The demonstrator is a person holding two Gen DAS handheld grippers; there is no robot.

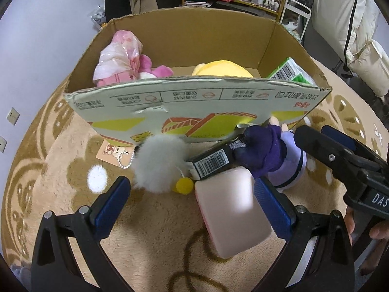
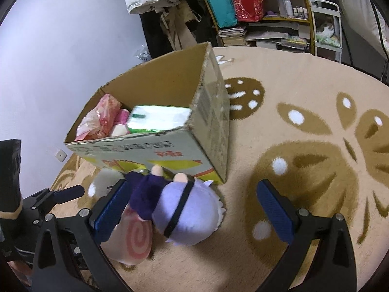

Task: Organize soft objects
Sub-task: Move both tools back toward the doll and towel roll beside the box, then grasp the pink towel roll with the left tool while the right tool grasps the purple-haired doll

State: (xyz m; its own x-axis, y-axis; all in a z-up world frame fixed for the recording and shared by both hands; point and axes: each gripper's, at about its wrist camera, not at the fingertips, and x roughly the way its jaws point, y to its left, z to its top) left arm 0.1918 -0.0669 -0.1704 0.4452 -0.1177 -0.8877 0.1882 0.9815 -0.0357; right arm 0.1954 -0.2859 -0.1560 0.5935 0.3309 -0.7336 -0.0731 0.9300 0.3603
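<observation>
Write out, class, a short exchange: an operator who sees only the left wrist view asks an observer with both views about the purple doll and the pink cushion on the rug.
Operator: I see only the doll's dark body. What is its other end like?
Observer: The purple doll has a round, pale lilac head with a black band across it. The head lies on the rug between the fingers of the open right gripper.
Operator: Is the pink cushion plain all over?
Observer: No. In the right wrist view, the pink cushion shows a red spiral on its end face.
</observation>
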